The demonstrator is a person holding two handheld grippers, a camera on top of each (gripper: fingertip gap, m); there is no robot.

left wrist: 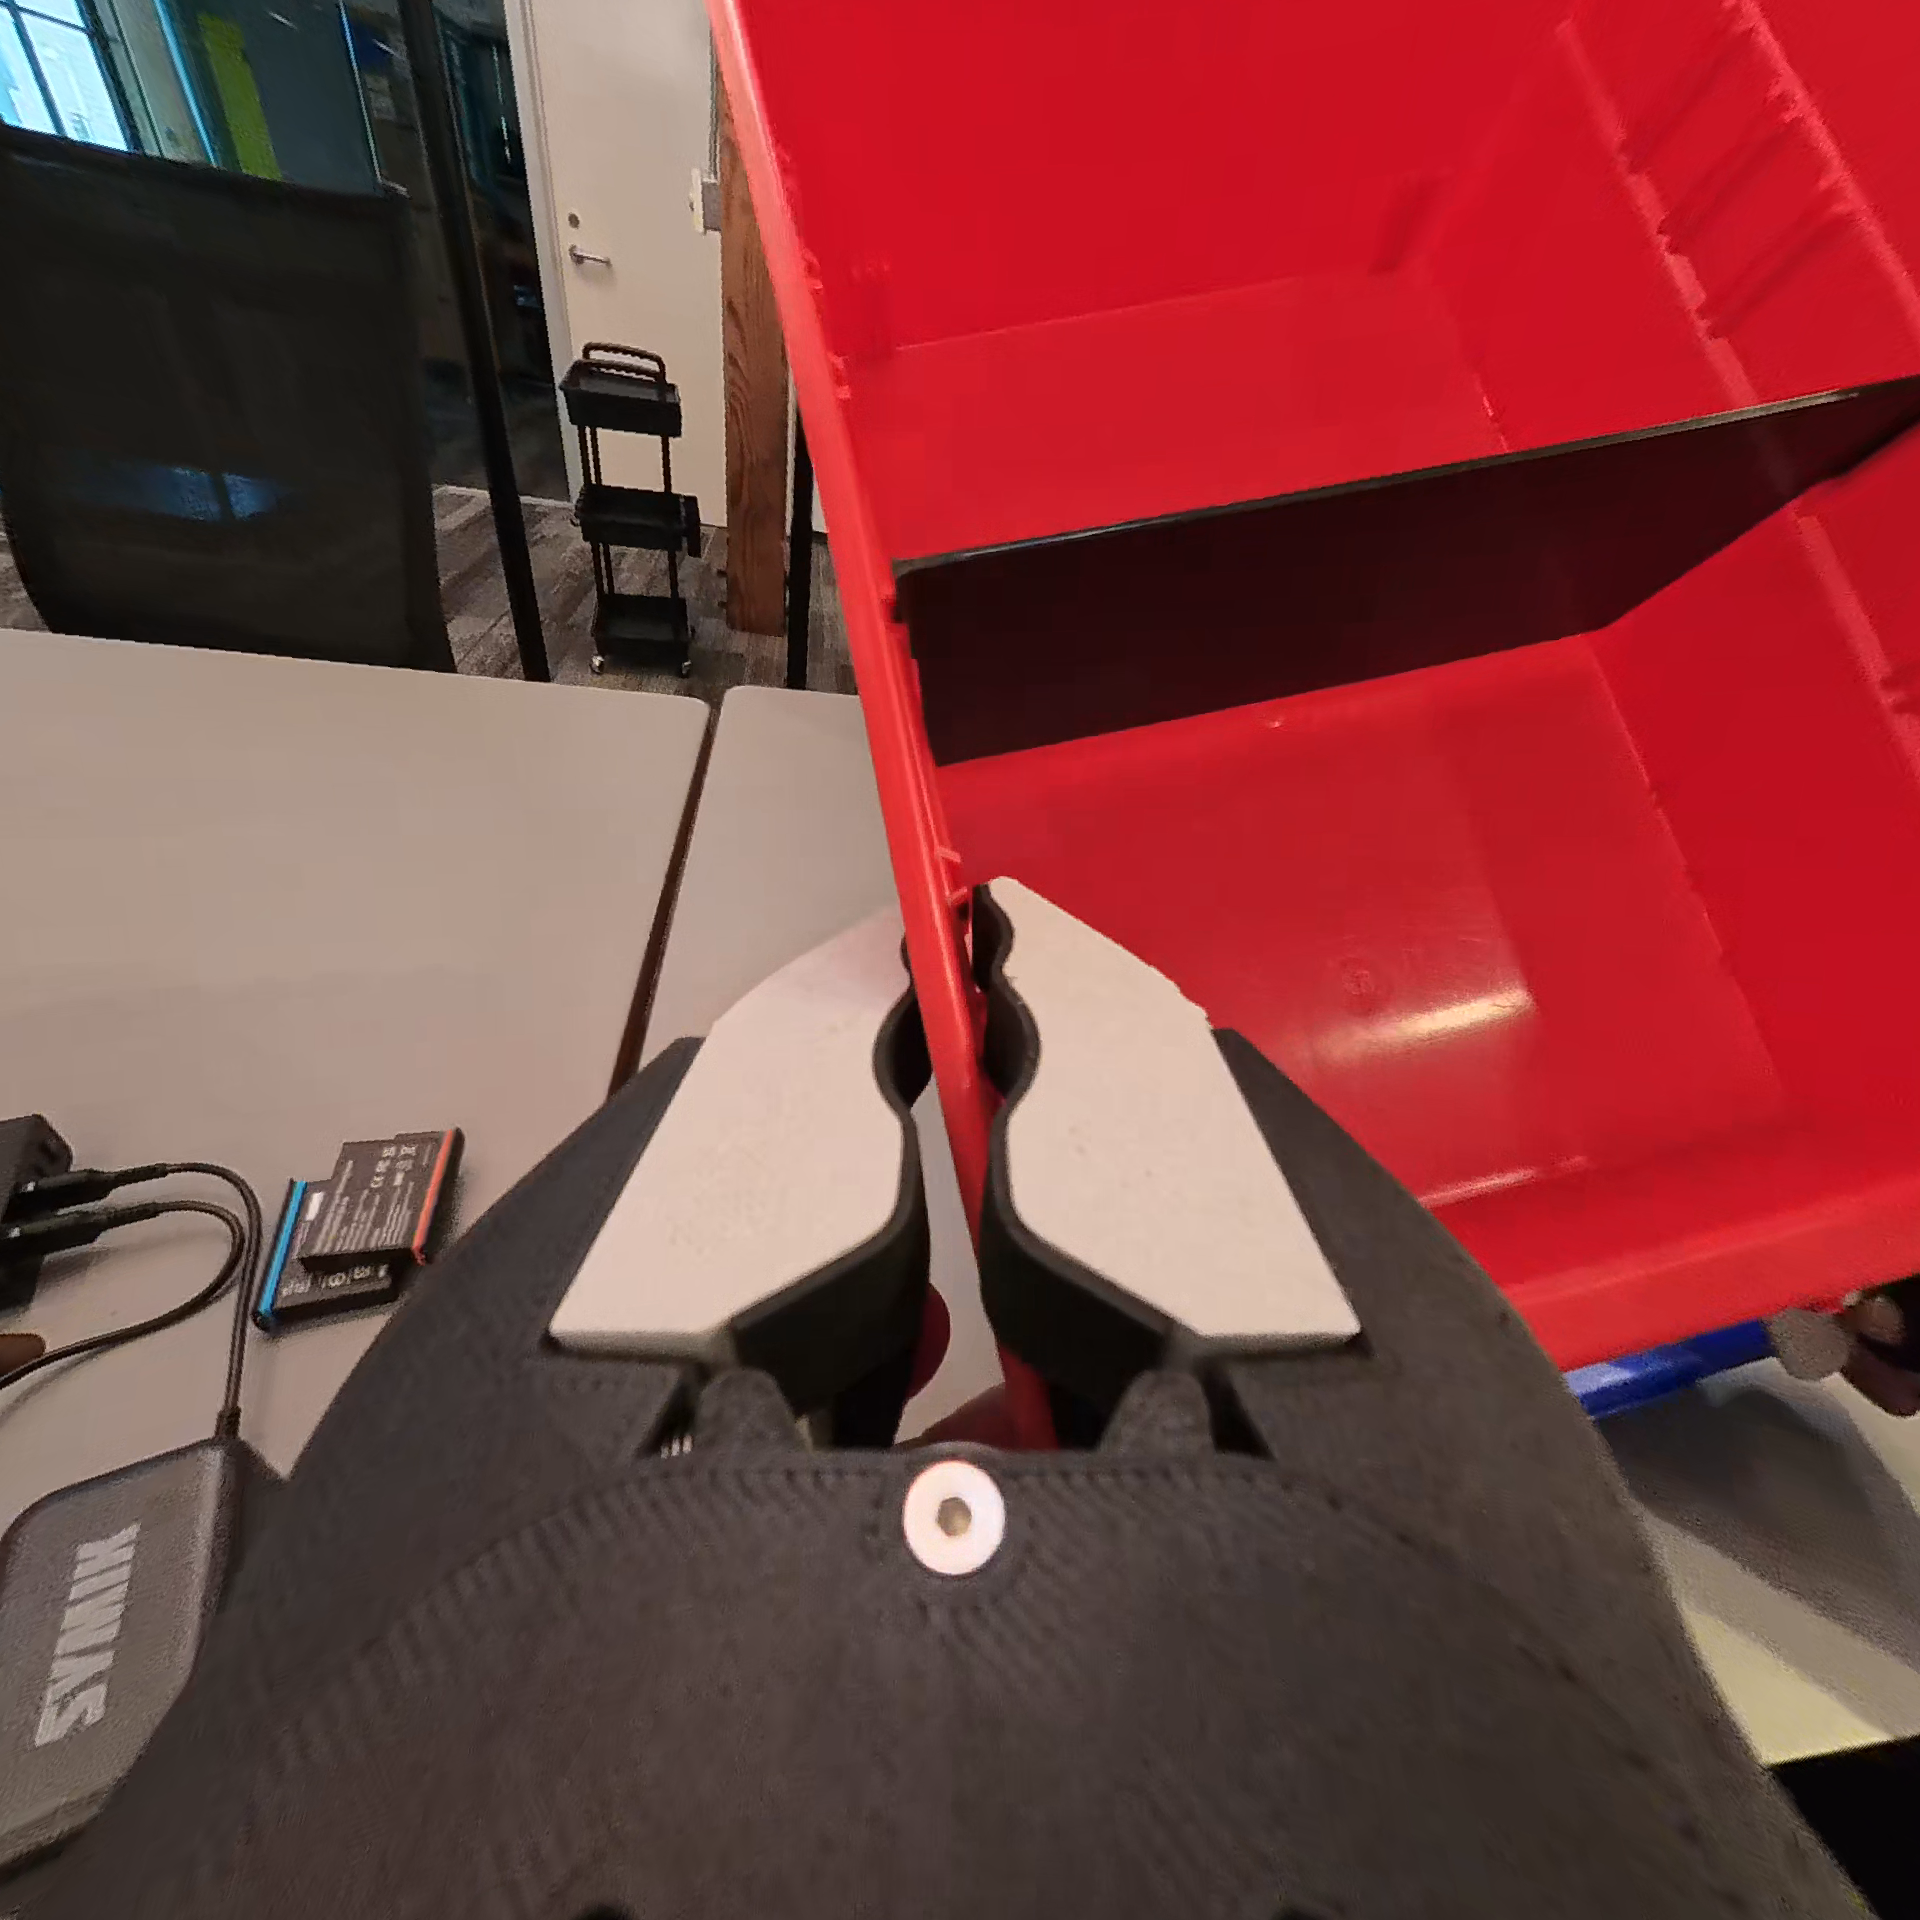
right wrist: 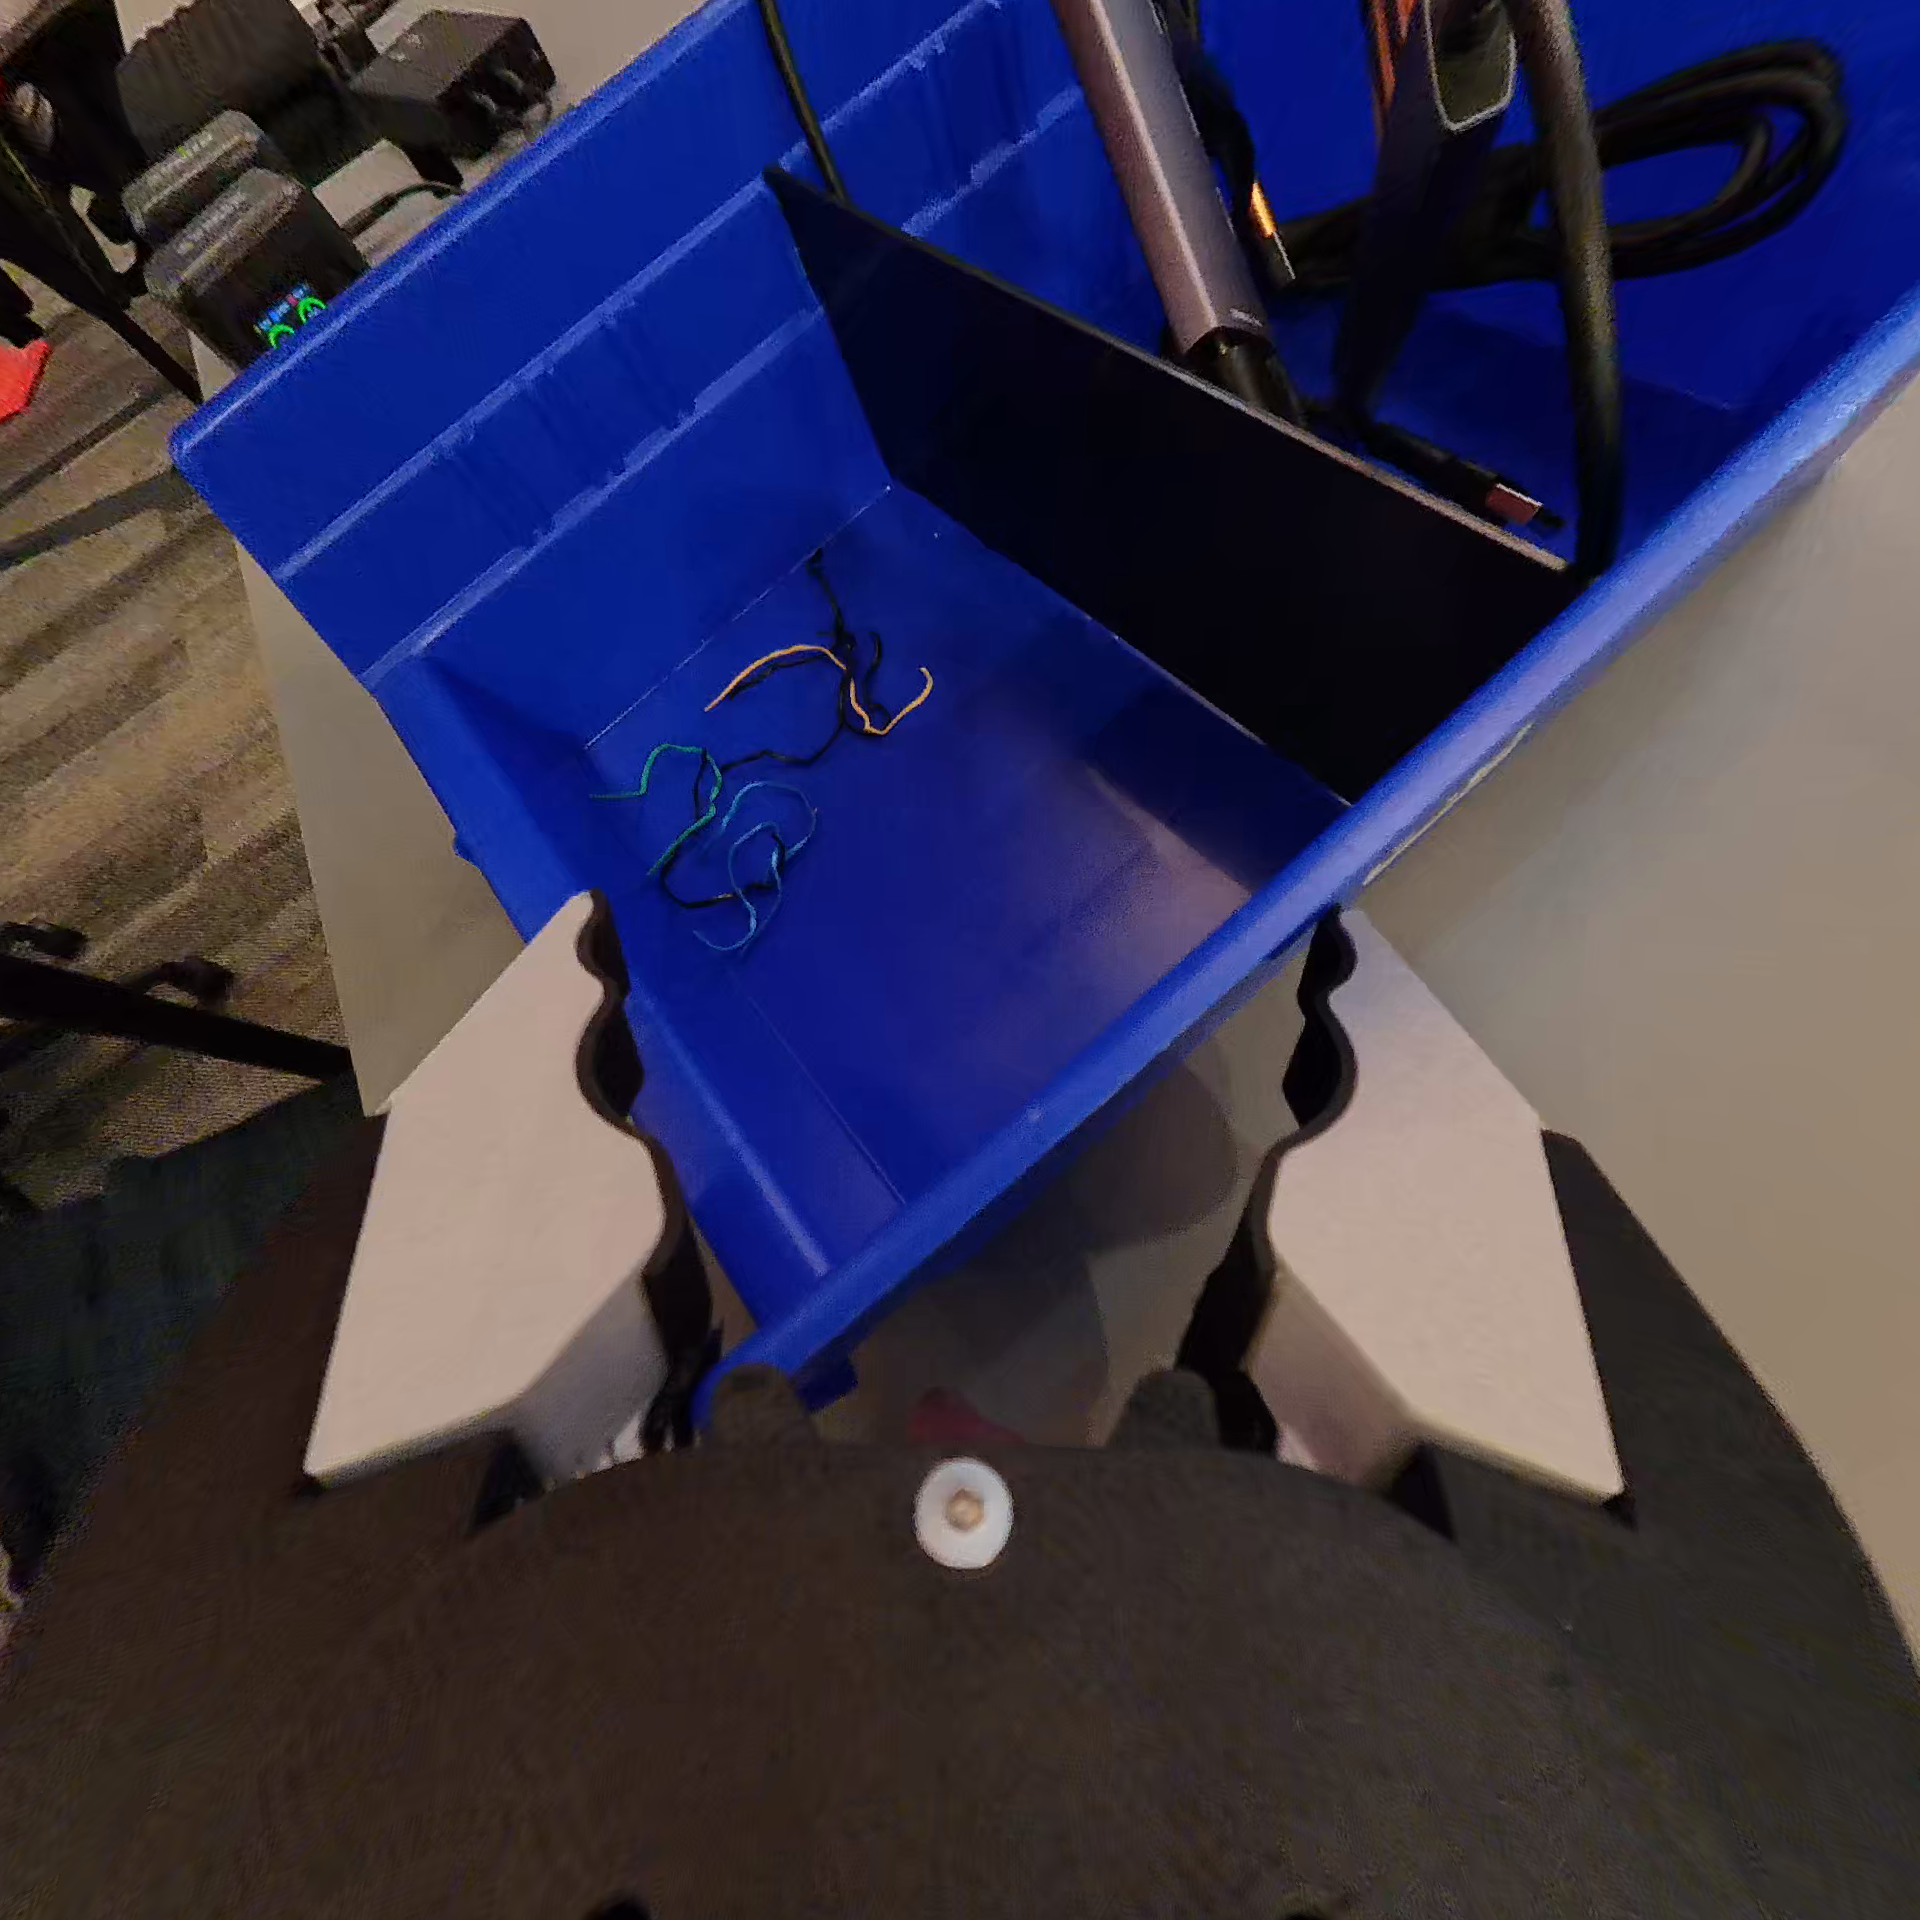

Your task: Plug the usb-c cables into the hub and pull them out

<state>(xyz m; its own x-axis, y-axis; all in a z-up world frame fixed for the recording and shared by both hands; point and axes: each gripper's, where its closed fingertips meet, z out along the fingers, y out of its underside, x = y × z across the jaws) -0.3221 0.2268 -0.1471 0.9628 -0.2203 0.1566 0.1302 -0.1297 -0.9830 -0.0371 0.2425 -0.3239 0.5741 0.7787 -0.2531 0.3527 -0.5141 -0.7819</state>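
My left gripper (left wrist: 951, 925) is shut on the side wall of an empty red bin (left wrist: 1195, 935), which is held tilted above the table. A black divider (left wrist: 1299, 592) splits the red bin. My right gripper (right wrist: 961, 935) is open, its fingers on either side of the near corner of a blue bin (right wrist: 582, 416). A black divider (right wrist: 1091, 436) splits that bin too. The near compartment holds thin coloured wires (right wrist: 748, 800). The far compartment holds a grey hub (right wrist: 1164, 187) standing on end, coiled black cables (right wrist: 1714, 156) and a plug with a red end (right wrist: 1507, 504).
On the grey table (left wrist: 312, 883), left of the red bin, lie two flat battery packs (left wrist: 353, 1226), black cables (left wrist: 187, 1226) and a grey case (left wrist: 104, 1590). Dark power units (right wrist: 239, 249) stand beyond the blue bin. The table edge and carpet lie to its left. The grippers' ends are close to 35 cm from one another. The grey case (left wrist: 104, 1590) lies around 25 cm away from my left fingertips. My right wrist view (right wrist: 233, 206) looks at it from another angle.
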